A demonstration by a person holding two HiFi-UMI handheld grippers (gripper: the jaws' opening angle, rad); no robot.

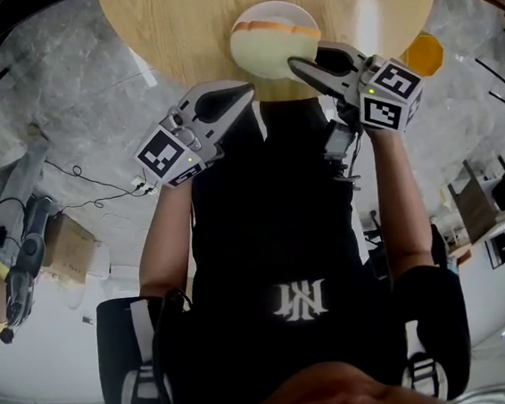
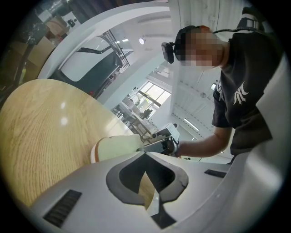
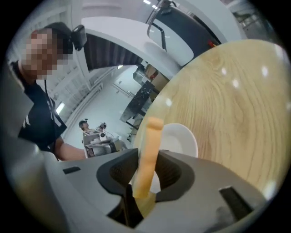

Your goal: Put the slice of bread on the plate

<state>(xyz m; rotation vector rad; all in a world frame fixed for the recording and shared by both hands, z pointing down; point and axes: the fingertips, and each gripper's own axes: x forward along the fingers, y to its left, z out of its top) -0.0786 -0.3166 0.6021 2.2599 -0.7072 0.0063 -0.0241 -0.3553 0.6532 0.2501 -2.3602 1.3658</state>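
The slice of bread (image 1: 276,40), pale with a tan crust, hangs over the white plate (image 1: 279,7) near the front edge of the round wooden table (image 1: 171,26). My right gripper (image 1: 297,61) is shut on the slice from the right. In the right gripper view the slice (image 3: 151,136) stands edge-on between the pads, with the plate (image 3: 184,142) right behind it. My left gripper (image 1: 244,91) is shut and empty at the table's front edge, left of the plate. In the left gripper view the bread (image 2: 116,148) shows past the left gripper's (image 2: 145,154) joined tips, with the right gripper (image 2: 159,144) on it.
The table top (image 3: 236,104) runs bare beyond the plate. On the marble floor stand a yellow-orange round object (image 1: 423,53) to the right of the table and a cardboard box (image 1: 64,248) with cables to the left. Another person (image 3: 86,125) sits far off.
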